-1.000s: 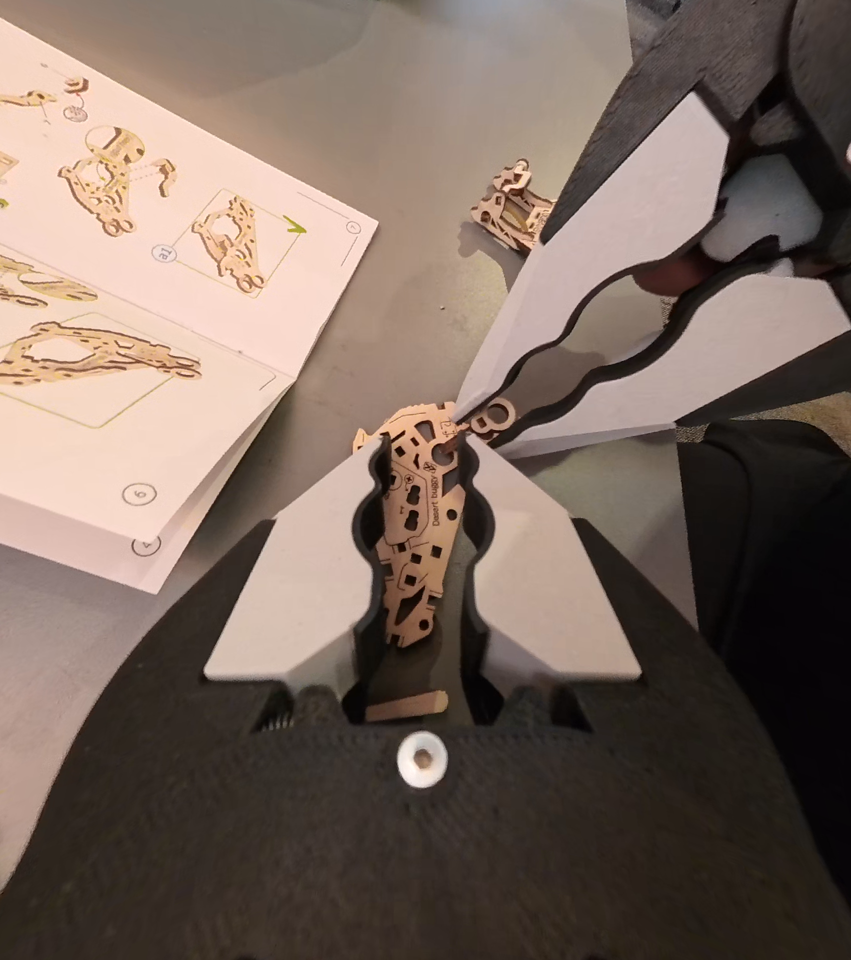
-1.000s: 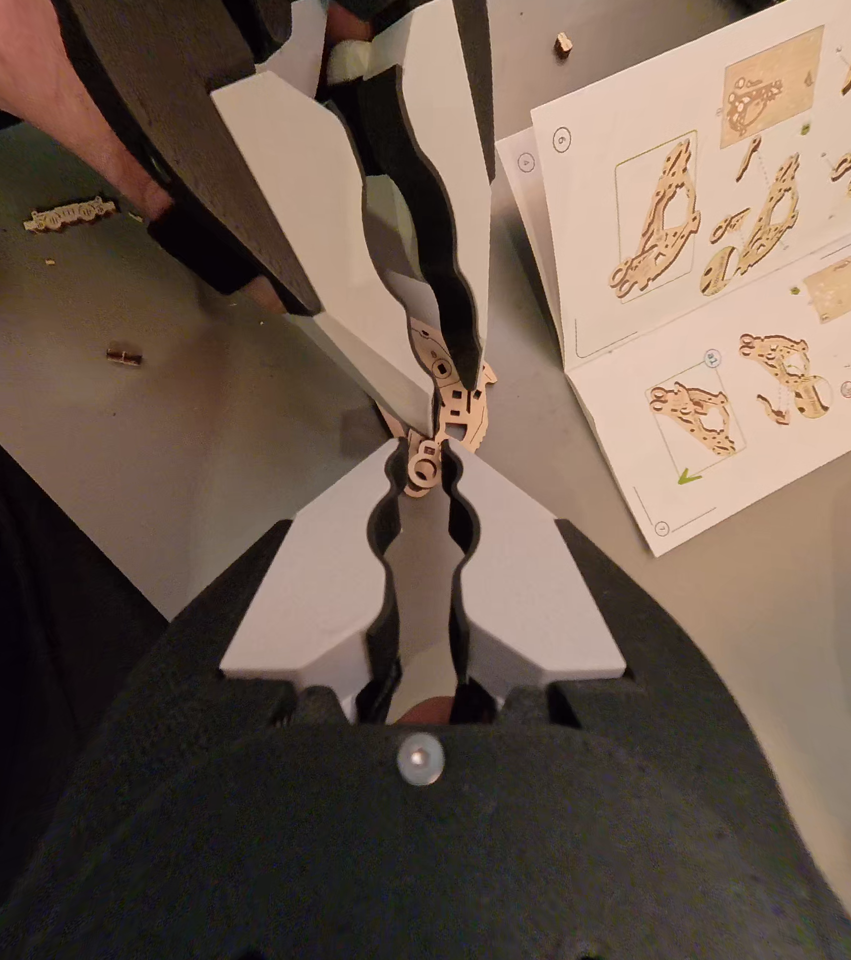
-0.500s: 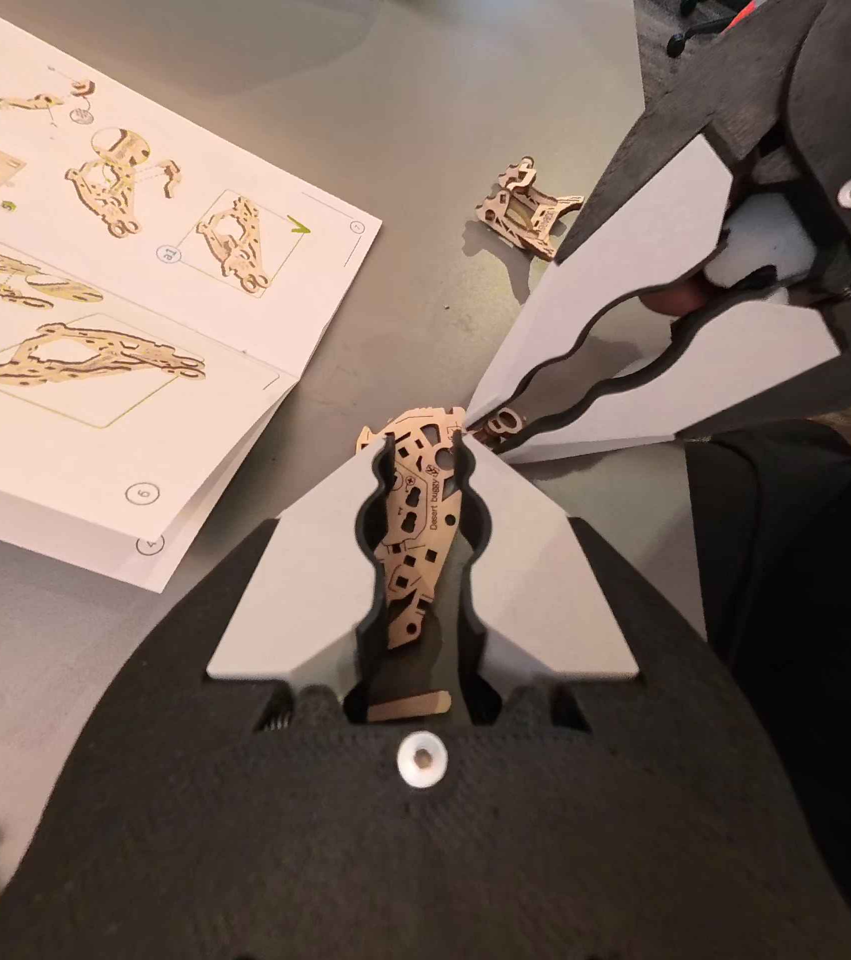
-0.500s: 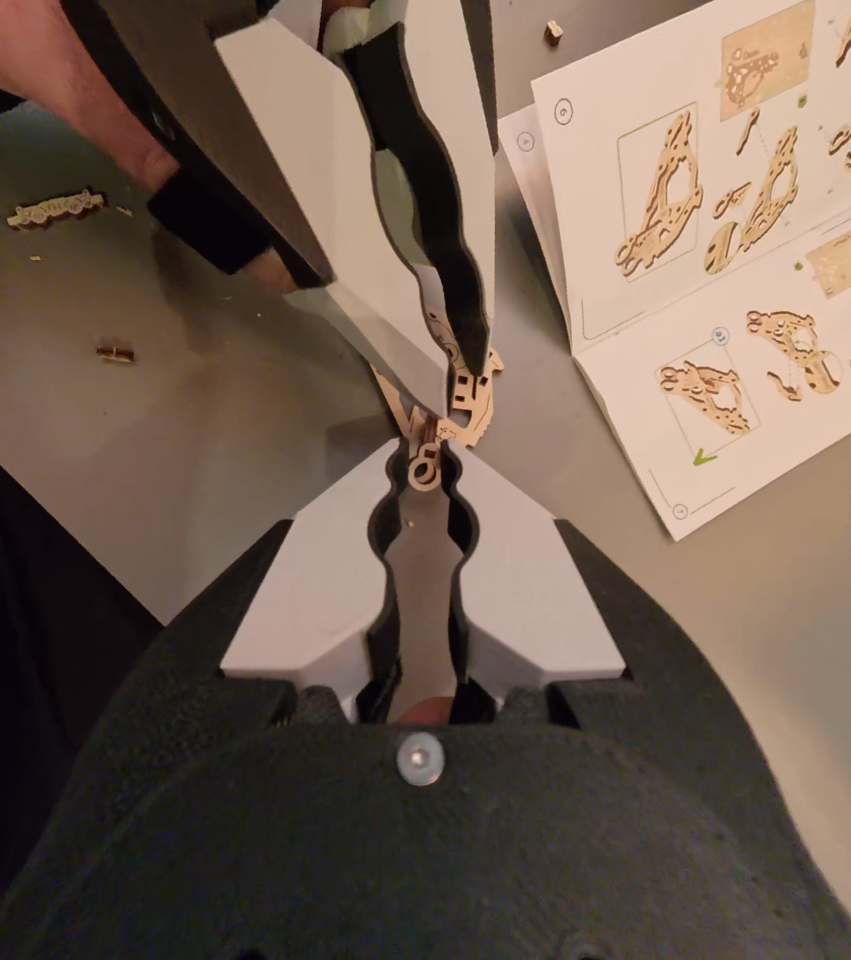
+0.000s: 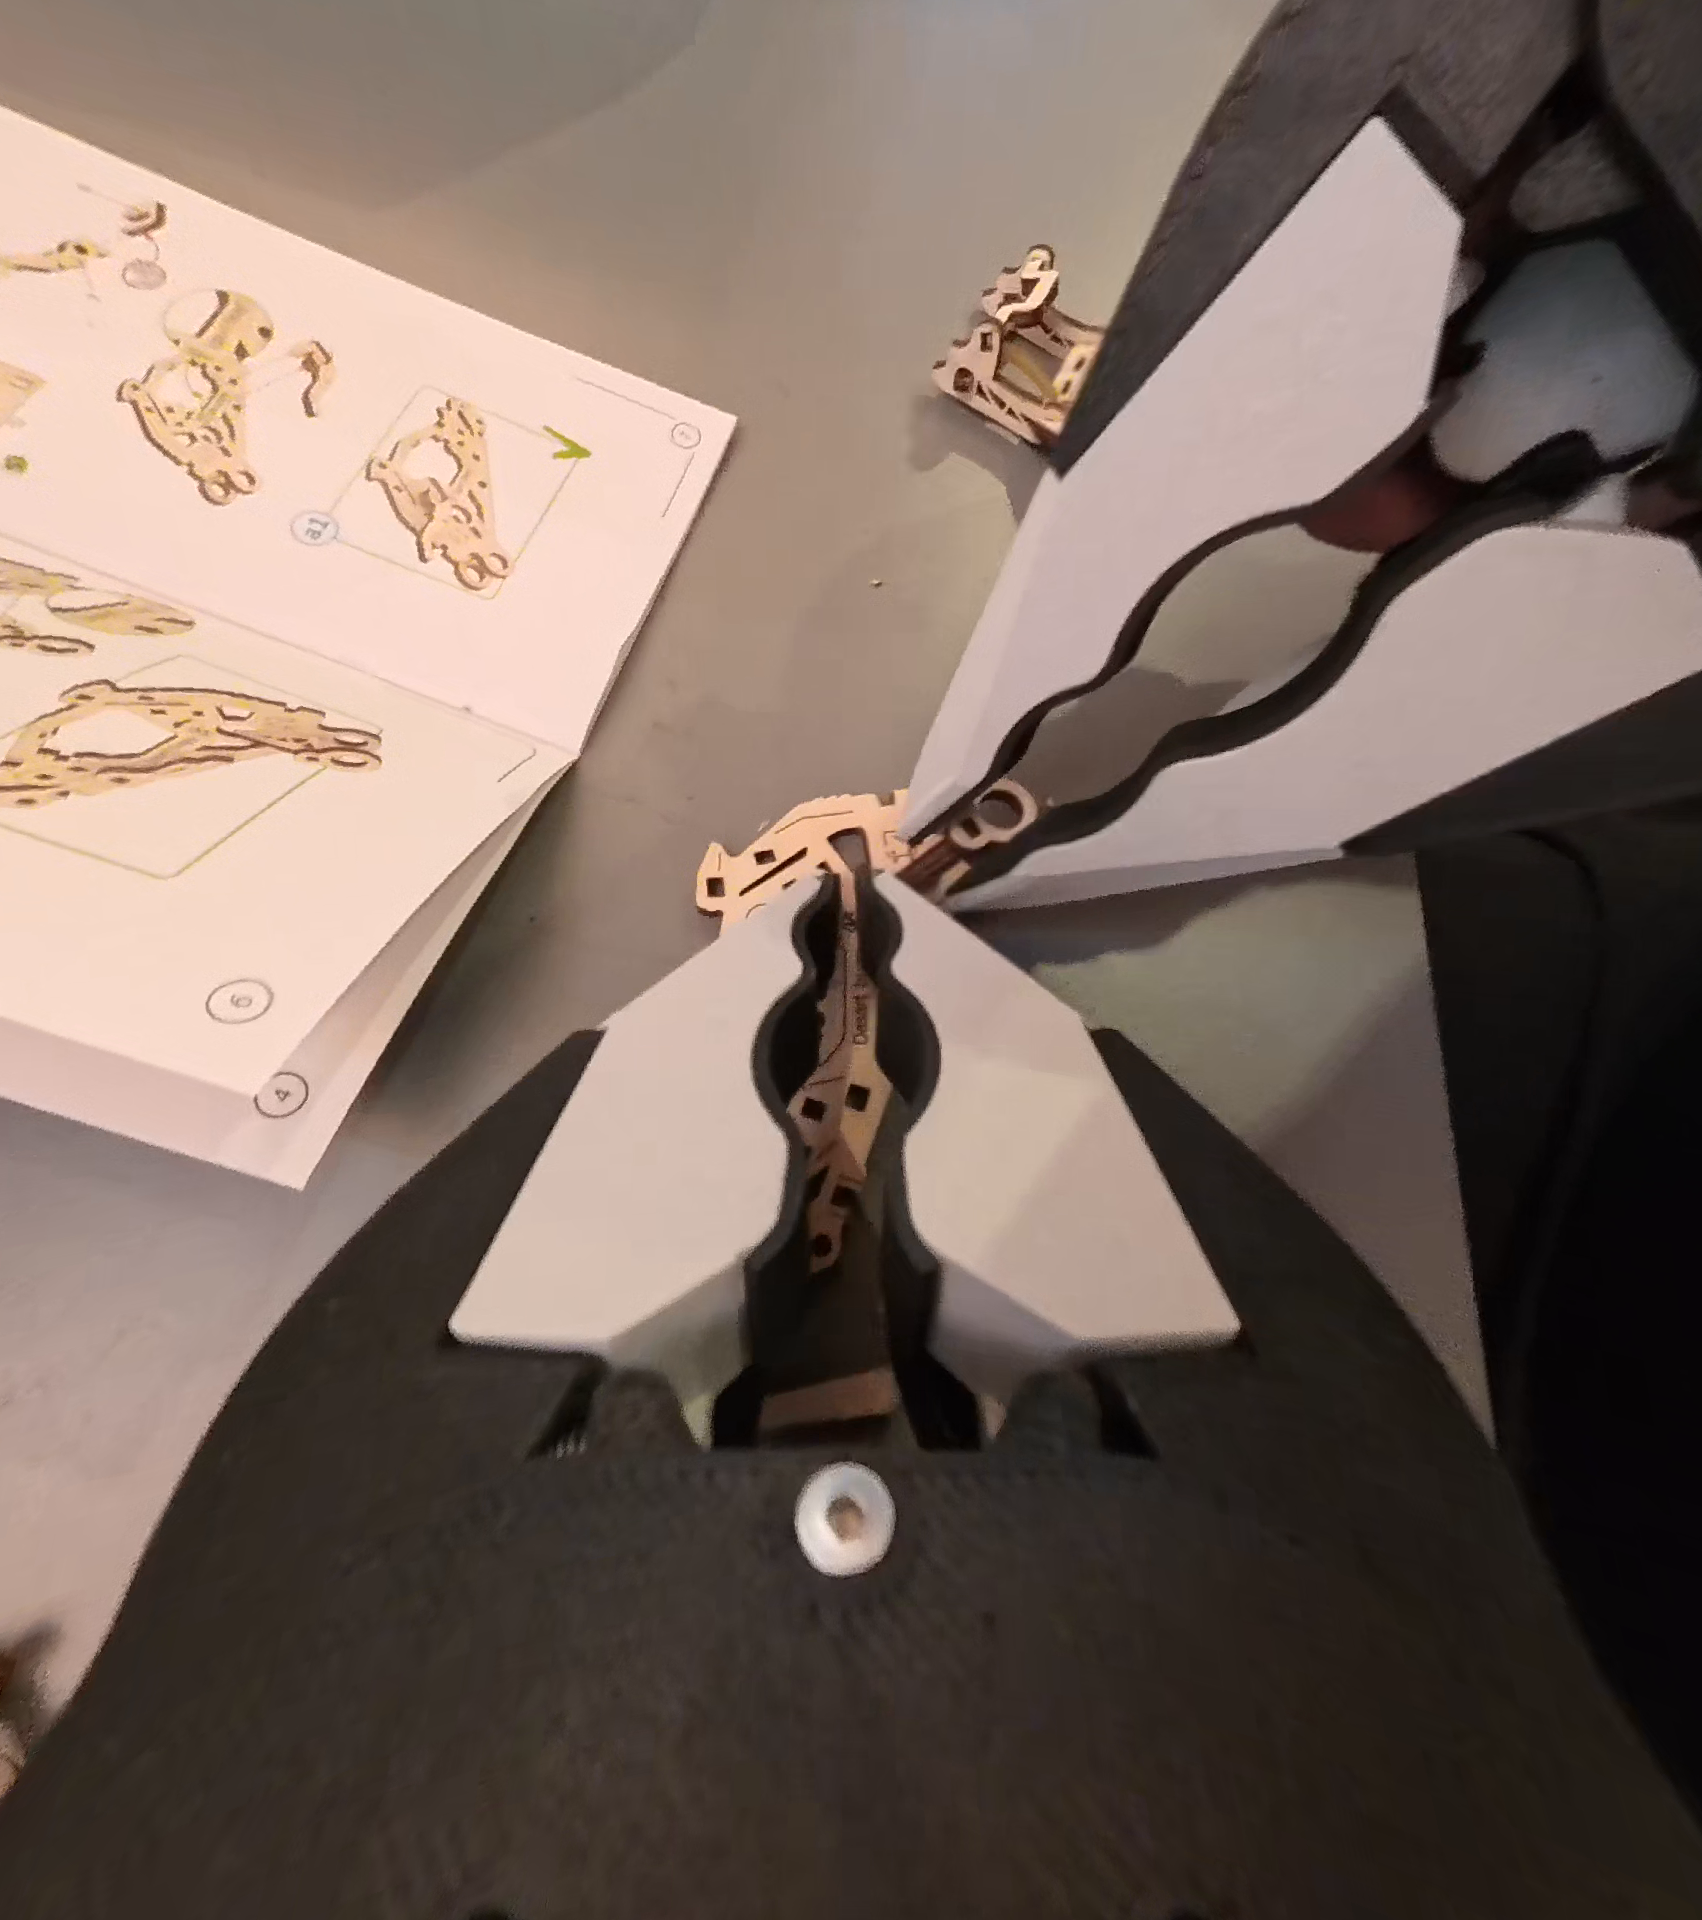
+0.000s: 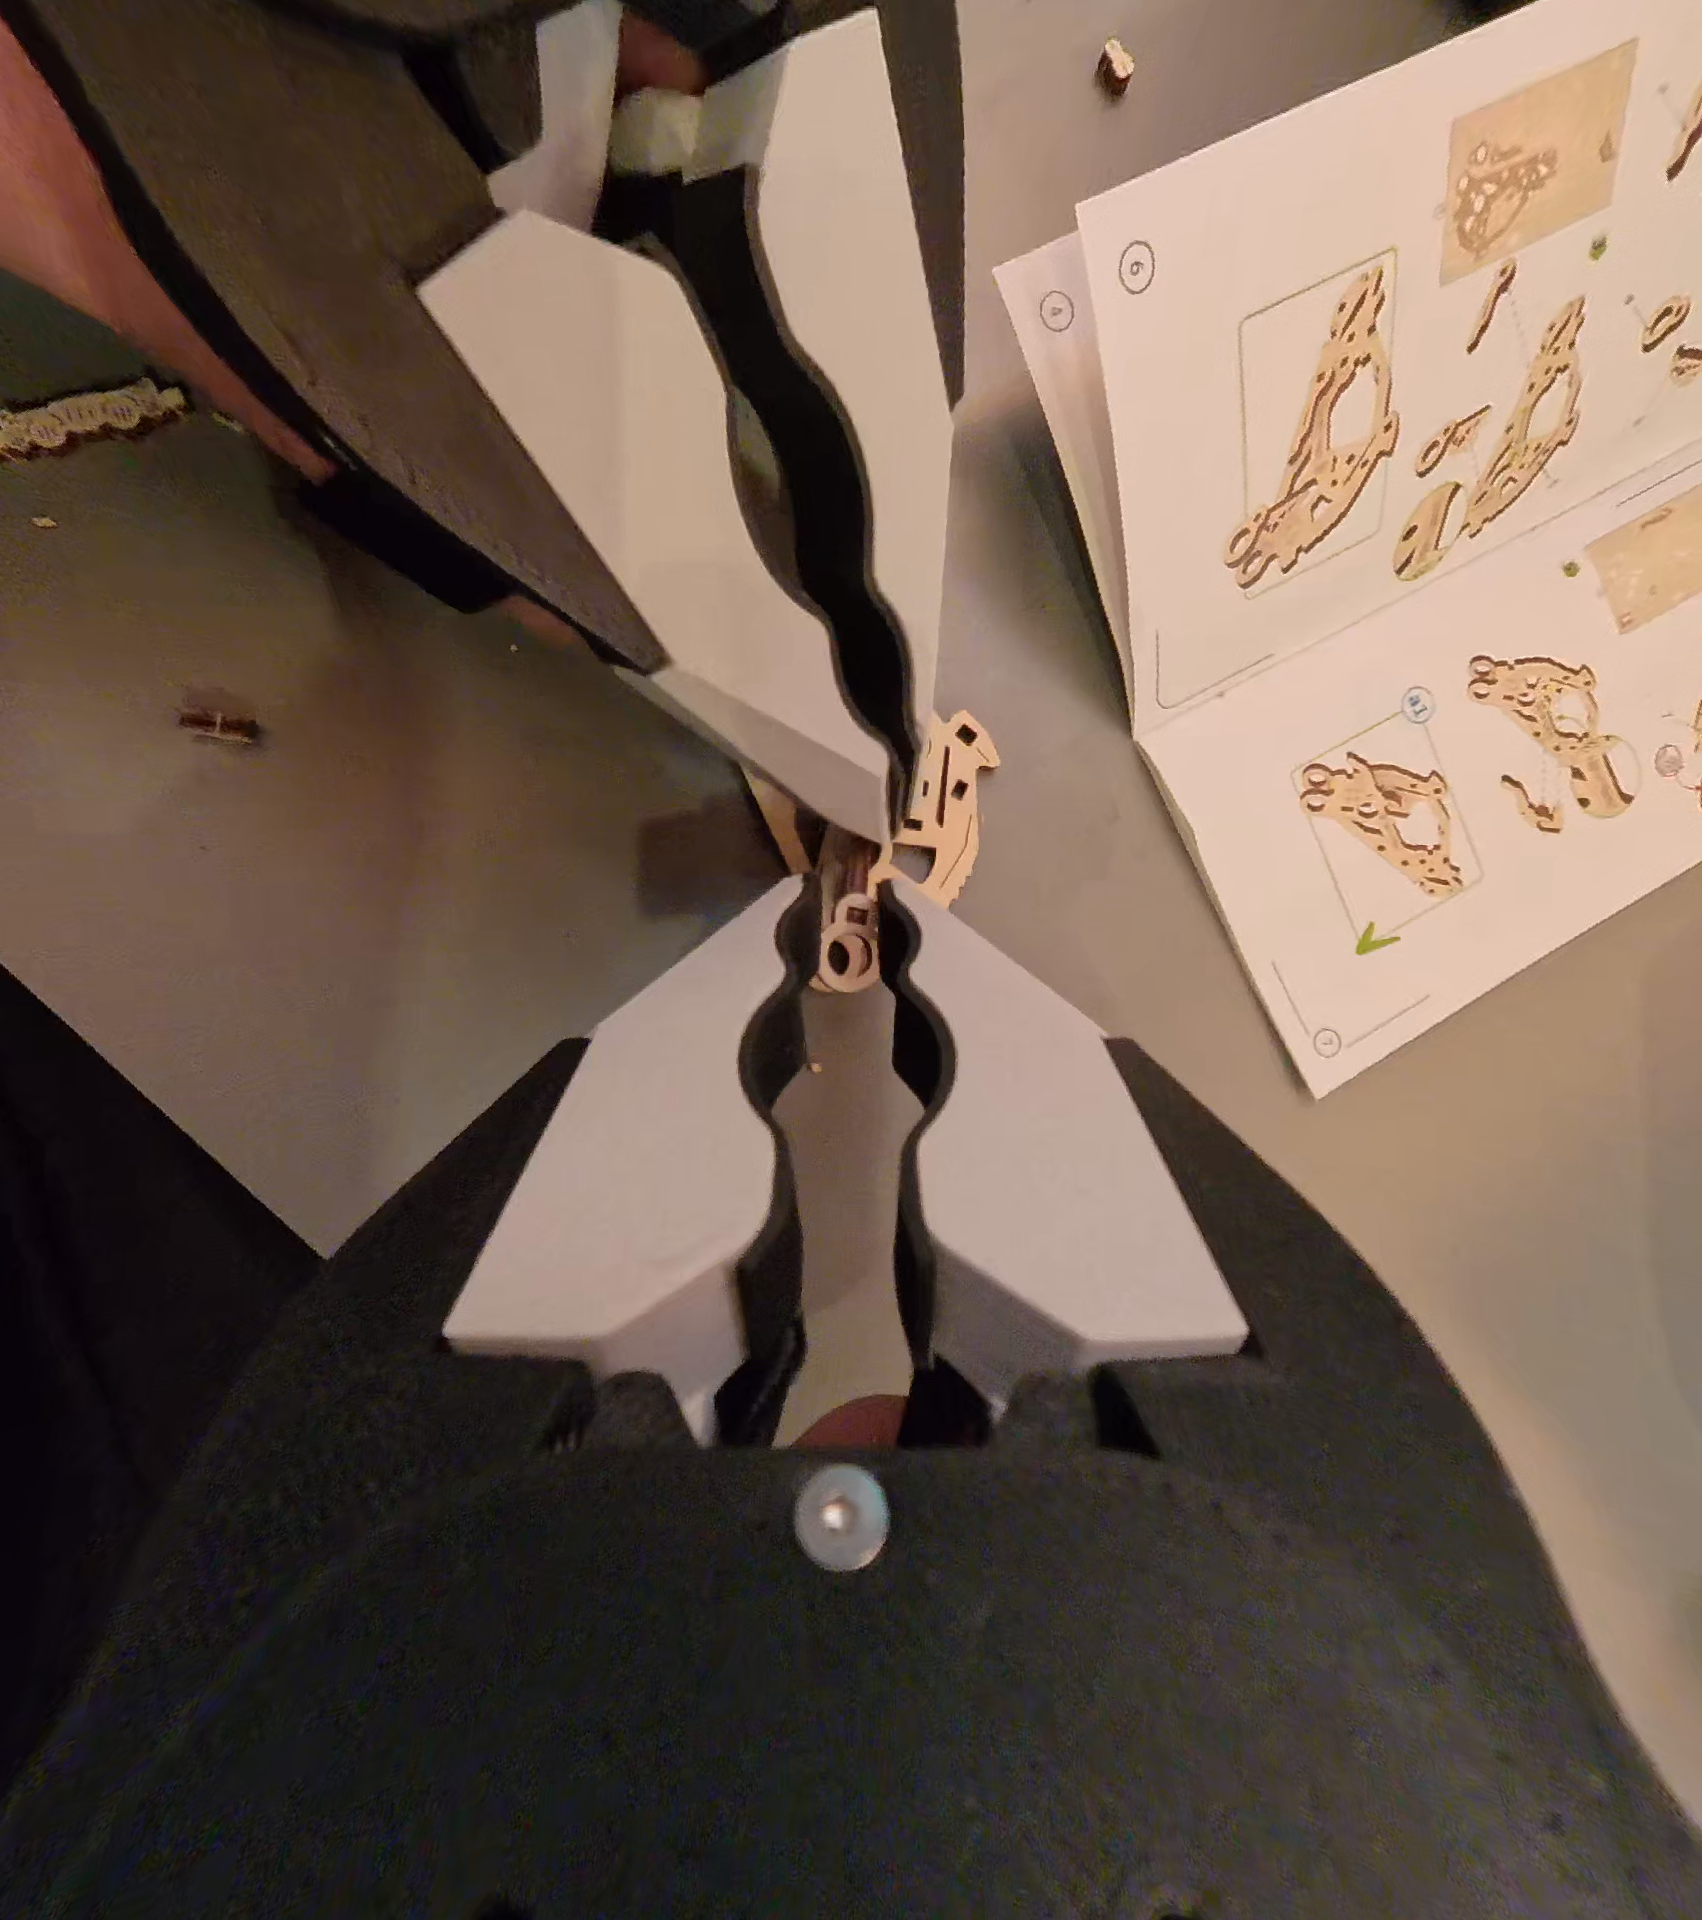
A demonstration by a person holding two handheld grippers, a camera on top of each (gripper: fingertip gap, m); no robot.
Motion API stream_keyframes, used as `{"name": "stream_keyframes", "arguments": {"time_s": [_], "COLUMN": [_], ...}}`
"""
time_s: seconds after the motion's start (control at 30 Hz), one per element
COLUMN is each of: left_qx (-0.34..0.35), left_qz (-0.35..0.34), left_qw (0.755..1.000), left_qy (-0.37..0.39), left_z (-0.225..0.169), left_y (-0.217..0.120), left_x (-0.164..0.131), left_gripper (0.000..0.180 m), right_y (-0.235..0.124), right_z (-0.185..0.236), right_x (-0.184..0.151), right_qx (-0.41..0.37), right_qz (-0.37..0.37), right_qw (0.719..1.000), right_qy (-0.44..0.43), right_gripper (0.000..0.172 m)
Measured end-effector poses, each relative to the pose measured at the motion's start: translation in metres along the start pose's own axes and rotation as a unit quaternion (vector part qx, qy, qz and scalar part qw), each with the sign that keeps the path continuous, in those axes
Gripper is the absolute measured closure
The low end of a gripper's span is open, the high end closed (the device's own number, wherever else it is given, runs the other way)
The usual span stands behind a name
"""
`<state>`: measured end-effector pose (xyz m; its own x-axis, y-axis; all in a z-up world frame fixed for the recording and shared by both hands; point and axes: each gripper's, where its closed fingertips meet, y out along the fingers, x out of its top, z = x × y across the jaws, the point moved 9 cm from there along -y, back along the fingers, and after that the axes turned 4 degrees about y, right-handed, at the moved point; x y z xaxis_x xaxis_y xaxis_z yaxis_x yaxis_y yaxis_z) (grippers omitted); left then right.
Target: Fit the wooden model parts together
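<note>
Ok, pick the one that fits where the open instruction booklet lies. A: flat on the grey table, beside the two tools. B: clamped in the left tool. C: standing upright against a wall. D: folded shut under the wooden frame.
A: the instruction booklet lies open and flat on the grey table, off to the side of the left tool and right tool.

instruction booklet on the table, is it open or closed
Open. The instruction booklet lies spread flat on the grey table, two pages of assembly diagrams facing up on either side of its centre fold.
</note>
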<state>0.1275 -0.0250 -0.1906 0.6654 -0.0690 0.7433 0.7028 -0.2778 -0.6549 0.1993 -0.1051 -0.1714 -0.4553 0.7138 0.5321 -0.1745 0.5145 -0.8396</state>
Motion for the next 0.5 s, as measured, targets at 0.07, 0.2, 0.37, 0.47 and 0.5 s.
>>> {"name": "stream_keyframes", "arguments": {"time_s": [0.07,0.2,0.37,0.47,0.5], "left_qx": [0.002,-0.003,-0.005,-0.007,-0.008], "left_qz": [0.0,-0.002,-0.002,-0.002,-0.002], "left_qw": [1.0,1.0,1.0,1.0,1.0], "left_qy": [0.0,-0.004,-0.005,-0.006,-0.007], "left_z": [-0.0004,-0.0002,0.0003,0.0005,0.0006], "left_y": [0.0,-0.0001,0.0,0.0,0.0], "left_x": [-0.0001,0.0,0.0,0.0001,0.0001], "left_gripper": [0.179,0.178,0.178,0.178,0.178], "right_y": [0.0005,0.0012,0.0016,0.0018,0.0019], "right_z": [-0.0004,-0.0008,-0.0003,-0.0007,-0.0007], "right_x": [-0.001,-0.006,-0.0048,-0.0031,-0.0027], "right_qx": [0.001,0.002,-0.002,-0.002,0.0], "right_qz": [-0.002,-0.006,-0.002,0.005,0.006], "right_qw": [1.0,1.0,1.0,1.0,1.0], "right_qy": [0.003,0.011,0.007,0.003,0.004], "right_gripper": [0.165,0.166,0.166,0.166,0.166]}}
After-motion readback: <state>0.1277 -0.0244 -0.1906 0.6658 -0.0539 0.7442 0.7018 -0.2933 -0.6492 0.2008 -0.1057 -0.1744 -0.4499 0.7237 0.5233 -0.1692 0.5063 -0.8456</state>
